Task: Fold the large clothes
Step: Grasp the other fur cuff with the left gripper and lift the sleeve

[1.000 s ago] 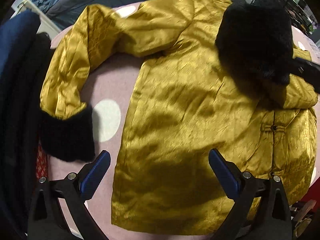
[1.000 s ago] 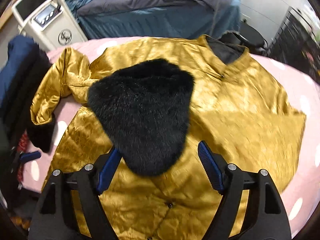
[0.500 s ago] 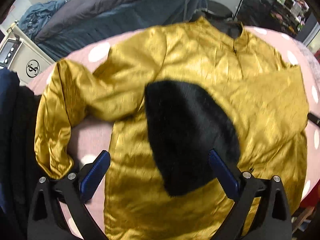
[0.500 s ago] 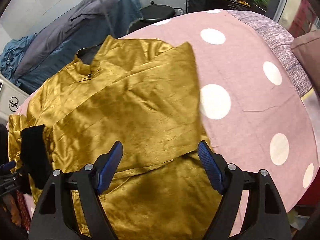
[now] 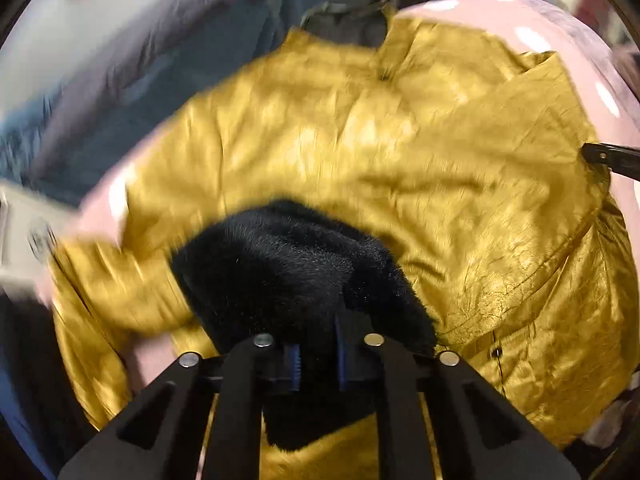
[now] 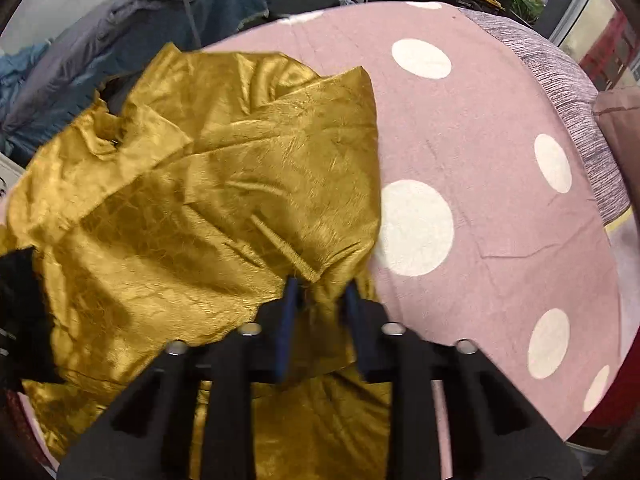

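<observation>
Left wrist view close above the black cuff (image 5: 296, 272), facing across the gold jacket (image 5: 400, 152), blurred, right wrist view close over the jacket's right edge (image 6: 224, 184), facing the spotted bed (image 6: 500, 168), both sharing jacket and bed

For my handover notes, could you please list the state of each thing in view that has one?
Gold jacket: spread on the spread, partly folded, rumpled.
Black fur cuff: pinched, lying over the jacket.
Left gripper: shut on the cuff.
Right gripper: shut on the jacket's edge.
</observation>
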`<state>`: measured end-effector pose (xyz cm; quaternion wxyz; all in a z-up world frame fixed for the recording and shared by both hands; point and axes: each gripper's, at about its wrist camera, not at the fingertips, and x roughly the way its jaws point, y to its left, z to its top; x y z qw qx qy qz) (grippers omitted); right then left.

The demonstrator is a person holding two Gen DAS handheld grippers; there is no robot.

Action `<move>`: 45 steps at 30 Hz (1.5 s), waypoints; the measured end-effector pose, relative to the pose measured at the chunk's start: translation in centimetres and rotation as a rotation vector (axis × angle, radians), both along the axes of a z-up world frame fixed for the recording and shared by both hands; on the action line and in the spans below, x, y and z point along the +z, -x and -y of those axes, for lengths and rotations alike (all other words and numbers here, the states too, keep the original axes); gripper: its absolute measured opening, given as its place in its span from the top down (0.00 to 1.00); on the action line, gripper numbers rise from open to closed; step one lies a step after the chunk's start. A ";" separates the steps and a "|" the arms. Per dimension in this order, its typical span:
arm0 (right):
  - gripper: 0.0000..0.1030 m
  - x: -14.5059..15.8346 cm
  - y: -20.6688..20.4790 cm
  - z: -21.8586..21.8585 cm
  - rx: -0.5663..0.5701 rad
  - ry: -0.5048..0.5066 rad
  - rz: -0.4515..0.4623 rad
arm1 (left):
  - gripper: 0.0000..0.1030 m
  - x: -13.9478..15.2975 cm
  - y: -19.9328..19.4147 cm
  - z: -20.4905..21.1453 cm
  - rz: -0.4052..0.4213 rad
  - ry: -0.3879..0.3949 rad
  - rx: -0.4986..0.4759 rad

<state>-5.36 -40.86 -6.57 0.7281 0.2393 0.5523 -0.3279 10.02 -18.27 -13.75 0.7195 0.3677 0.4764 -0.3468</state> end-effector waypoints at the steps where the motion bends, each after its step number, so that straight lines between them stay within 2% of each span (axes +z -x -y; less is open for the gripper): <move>1: 0.85 -0.1 0.3 0.4 -0.021 -0.001 -0.003 | 0.90 0.8 -0.1 0.5 0.029 0.021 -0.012; 4: 0.85 -0.1 1.4 1.4 -0.098 -0.012 0.008 | 0.90 3.7 -1.5 1.6 0.100 0.115 0.014; 6: 0.84 -0.1 1.6 1.6 -0.116 -0.025 0.019 | 0.87 4.4 -2.6 1.6 0.107 0.149 0.057; 8: 0.70 -0.1 1.7 1.6 -0.130 -0.035 0.011 | 0.82 3.2 -3.6 1.9 0.082 0.112 0.104; 9: 0.53 0.1 1.9 1.6 -0.138 -0.029 0.003 | 0.73 2.0 -4.0 1.9 0.071 0.071 0.127; 10: 0.42 0.4 2.2 1.5 -0.148 -0.022 0.011 | 0.61 0.3 -4.4 1.6 0.054 0.017 0.150; 11: 0.41 0.8 2.4 1.5 -0.157 -0.017 0.021 | 0.51 -0.9 -4.9 1.7 0.034 -0.029 0.166; 12: 0.41 1.5 2.7 1.3 -0.159 -0.001 0.030 | 0.33 -2.5 -5.1 1.1 0.013 -0.091 0.196; 13: 0.41 2.4 2.8 0.9 -0.146 0.029 0.036 | 0.19 -3.1 -5.2 0.6 0.010 -0.116 0.218; 14: 0.41 3.2 2.7 0.2 -0.118 0.061 0.049 | 0.16 -3.5 -5.2 -0.3 0.010 -0.121 0.247; 17: 0.38 4.8 1.7 -2.5 0.023 0.108 0.105 | 0.14 -2.8 -5.2 -2.3 -0.010 -0.054 0.315; 20: 0.35 4.6 -0.3 -5.5 0.189 0.135 0.090 | 0.14 -1.1 -4.9 -3.9 0.010 0.019 0.363; 22: 0.35 3.2 -2.0 -7.2 0.273 0.118 0.061 | 0.14 -0.5 -4.4 -4.5 0.024 0.028 0.370; 24: 0.35 1.4 -3.2 -8.2 0.310 0.060 0.036 | 0.14 -1.6 -3.9 -4.3 -0.014 -0.005 0.341; 26: 0.35 -0.9 -3.9 -8.5 0.303 0.024 -0.037 | 0.14 -3.6 -3.5 -3.8 -0.050 -0.075 0.318; 28: 0.34 -3.0 -4.3 -8.1 0.280 -0.014 -0.073 | 0.11 -5.1 -3.6 -3.3 -0.077 -0.103 0.313; 30: 0.33 -3.5 -4.9 -8.1 0.283 -0.014 -0.096 | 0.06 -5.7 -3.9 -3.5 -0.088 -0.109 0.325; 32: 0.26 -3.5 -5.6 -8.4 0.304 0.008 -0.134 | 0.05 -5.5 -4.5 -3.7 -0.096 -0.105 0.327; 33: 0.26 -3.4 -5.8 -8.5 0.313 0.016 -0.148 | 0.05 -5.3 -4.8 -3.7 -0.102 -0.102 0.328; 35: 0.26 -2.7 -5.7 -8.6 0.302 0.017 -0.141 | 0.05 -4.5 -5.0 -4.1 -0.099 -0.084 0.328; 40: 0.26 0.6 -3.0 -9.5 0.227 -0.003 -0.045 | 0.06 -1.8 -4.0 -7.1 -0.105 0.012 0.361; 45: 0.26 1.8 -0.6 -12.6 0.260 -0.020 -0.027 | 0.06 -1.0 -3.2 -14.9 -0.128 0.073 0.538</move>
